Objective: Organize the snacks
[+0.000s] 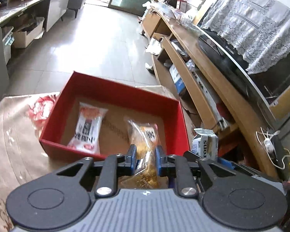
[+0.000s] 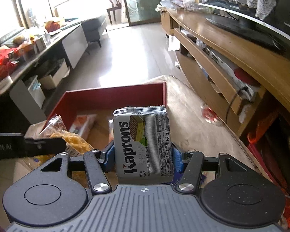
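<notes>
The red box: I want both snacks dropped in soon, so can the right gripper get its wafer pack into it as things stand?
Probably yes. The right gripper holds the Kaprons wafer pack just short of the red box, whose top is open. The left gripper with its clear snack bag sits beside, not across the path.

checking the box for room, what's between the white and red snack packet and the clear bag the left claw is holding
Bare brown cardboard floor of the red box, seen in the left wrist view: nothing lies between the white and red packet and the clear bag in the left claw.
</notes>
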Tool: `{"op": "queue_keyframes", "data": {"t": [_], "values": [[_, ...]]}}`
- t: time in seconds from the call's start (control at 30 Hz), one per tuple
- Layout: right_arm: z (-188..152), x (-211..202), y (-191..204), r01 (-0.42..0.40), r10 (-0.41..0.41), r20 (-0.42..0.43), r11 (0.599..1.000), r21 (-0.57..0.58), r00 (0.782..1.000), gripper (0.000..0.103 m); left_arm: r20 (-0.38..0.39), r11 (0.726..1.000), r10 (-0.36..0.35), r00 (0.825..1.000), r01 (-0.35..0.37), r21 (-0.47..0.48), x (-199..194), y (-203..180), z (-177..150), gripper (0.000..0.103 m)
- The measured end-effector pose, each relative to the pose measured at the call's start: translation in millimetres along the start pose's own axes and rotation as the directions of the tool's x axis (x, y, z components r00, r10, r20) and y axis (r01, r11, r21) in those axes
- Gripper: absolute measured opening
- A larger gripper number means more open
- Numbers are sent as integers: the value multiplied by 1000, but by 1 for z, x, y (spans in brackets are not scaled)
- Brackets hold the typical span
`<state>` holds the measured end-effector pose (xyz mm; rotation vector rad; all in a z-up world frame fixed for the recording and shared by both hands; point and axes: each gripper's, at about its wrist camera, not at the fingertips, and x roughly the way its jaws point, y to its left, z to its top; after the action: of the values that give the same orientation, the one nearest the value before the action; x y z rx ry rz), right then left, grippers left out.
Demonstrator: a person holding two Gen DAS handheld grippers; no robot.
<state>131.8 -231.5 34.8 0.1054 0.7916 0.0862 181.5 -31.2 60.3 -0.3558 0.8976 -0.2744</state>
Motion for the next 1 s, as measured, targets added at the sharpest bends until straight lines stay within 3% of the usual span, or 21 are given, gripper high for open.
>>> {"op": "queue_keyframes", "data": {"t": [0.37,0.47,0.73,0.87,1.0], "values": [[15,49,14,-15,15,-60,1000,7,998,65,-38,998,51,998,-53,-34,57,12,25,15],[16,54,15,-9,9,-67,1000,4,998,65,-46,996,75,996,-77,-39,66,16,31,8],[19,66,14,1,0,-76,1000,24,997,65,-66,989,117,991,-122,-82,92,29,40,8],[19,71,18,-7,9,-94,1000,16,996,65,-116,994,62,991,-72,-79,94,28,36,8],[16,73,18,7,-7,-108,1000,-2,994,65,-136,997,69,988,-71,-16,75,29,26,12]]}}
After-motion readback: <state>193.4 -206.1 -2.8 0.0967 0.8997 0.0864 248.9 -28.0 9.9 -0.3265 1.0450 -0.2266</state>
